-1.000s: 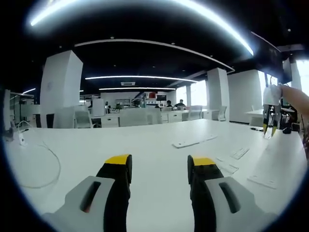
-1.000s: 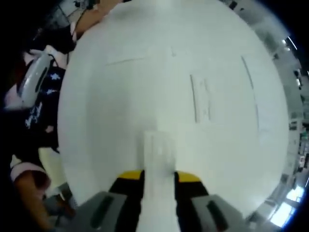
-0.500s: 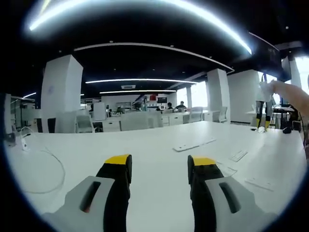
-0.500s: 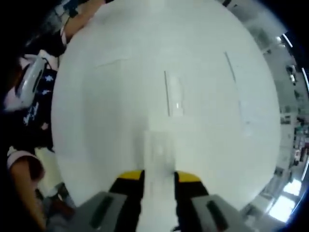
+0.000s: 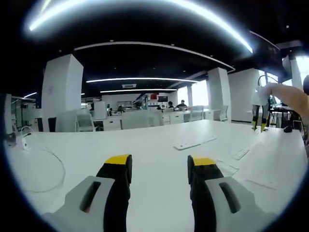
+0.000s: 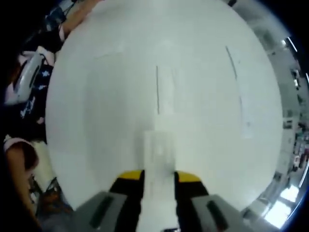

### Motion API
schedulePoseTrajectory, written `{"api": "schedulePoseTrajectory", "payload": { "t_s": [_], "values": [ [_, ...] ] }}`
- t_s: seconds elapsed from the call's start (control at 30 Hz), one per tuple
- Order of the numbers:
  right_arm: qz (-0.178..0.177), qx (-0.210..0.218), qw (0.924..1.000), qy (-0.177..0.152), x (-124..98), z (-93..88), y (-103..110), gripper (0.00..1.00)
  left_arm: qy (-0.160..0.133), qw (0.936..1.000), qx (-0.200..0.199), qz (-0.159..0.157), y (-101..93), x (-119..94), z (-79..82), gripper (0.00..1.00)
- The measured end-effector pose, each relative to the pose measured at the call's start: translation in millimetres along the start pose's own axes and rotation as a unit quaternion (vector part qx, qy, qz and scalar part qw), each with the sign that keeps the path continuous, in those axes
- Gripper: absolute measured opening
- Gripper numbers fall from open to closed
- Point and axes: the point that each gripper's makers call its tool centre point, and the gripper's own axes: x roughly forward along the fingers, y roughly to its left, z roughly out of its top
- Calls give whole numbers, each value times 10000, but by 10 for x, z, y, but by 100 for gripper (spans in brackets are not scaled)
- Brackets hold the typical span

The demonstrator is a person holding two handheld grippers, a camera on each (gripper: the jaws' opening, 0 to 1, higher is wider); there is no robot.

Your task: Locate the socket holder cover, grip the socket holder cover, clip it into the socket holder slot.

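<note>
Right gripper view: right gripper [image 6: 158,178], yellow-tipped black jaws, clamped on a flat white plastic socket holder cover [image 6: 159,154] that sticks out forward between them, held above the white table [image 6: 96,121]. On the table just past the cover's far end lies a long white socket holder strip [image 6: 164,89]; touching or apart, cannot tell. A person's arm [image 6: 19,159] at the left edge.

Left gripper view: left gripper [image 5: 159,166] jaws spread wide, nothing between, low over the same white table. Flat white pieces [image 5: 195,142] lie ahead. A thin white cable [image 5: 48,166] on the left. The right gripper shows far right, raised.
</note>
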Motion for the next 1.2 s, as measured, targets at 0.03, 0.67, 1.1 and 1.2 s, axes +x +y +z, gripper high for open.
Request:
{"api": "schedulePoseTrajectory", "payload": {
  "t_s": [0.03, 0.67, 1.1, 1.2],
  "values": [
    [24, 27, 10000, 0, 23, -5, -15, 26, 17, 10000, 5, 5, 5, 5, -9, 47],
    [172, 46, 9998, -1, 304, 7, -110, 26, -4, 10000, -20, -54, -42, 9, -10, 47],
    [266, 19, 9996, -7, 428, 15, -158, 26, 33, 9999, -20, -96, -49, 42, -23, 47],
    [263, -14, 9997, -24, 432, 33, -163, 26, 42, 9999, -17, -103, -54, 46, -28, 47]
  ]
}}
